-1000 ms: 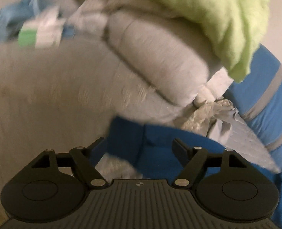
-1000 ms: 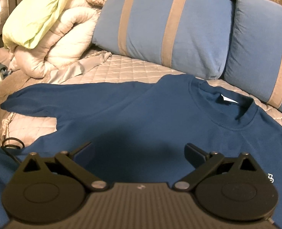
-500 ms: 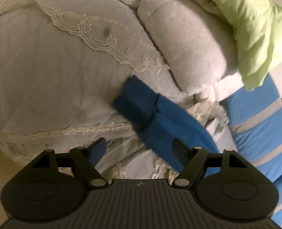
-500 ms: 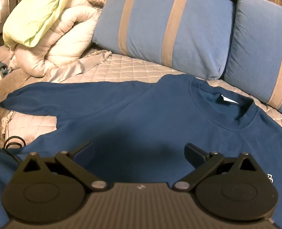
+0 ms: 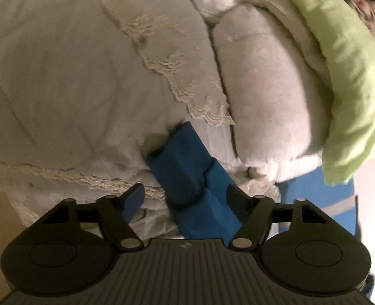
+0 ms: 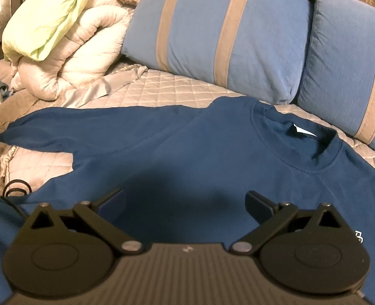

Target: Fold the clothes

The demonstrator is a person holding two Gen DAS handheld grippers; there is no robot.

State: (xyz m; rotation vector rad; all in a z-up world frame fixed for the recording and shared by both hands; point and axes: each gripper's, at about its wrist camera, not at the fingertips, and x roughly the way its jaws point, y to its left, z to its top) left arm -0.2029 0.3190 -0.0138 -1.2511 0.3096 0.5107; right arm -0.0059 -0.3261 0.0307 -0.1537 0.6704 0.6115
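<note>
In the left wrist view, the left gripper [image 5: 186,198] fills the bottom of the frame, its jaws apart and closing, with the cuff end of the blue sweatshirt's sleeve [image 5: 184,170] lying between them; the right finger seems close against the cloth, but the pads do not clearly press it. The sleeve runs from the lower centre up to the middle of the frame over a white quilted bedspread [image 5: 60,89] with a lace edge. To the right lies a rolled white duvet [image 5: 263,96], with a lime-green blanket [image 5: 344,76] draped over it at the upper right. In the right wrist view, the right gripper [image 6: 184,203] hangs at the bottom centre with its jaws wide apart and nothing between them, over the body of the blue sweatshirt [image 6: 212,152], which lies spread flat on the bed, collar to the right, one sleeve stretched to the left edge. Two blue pillows with tan stripes [image 6: 225,33] stand behind it across the top.
</note>
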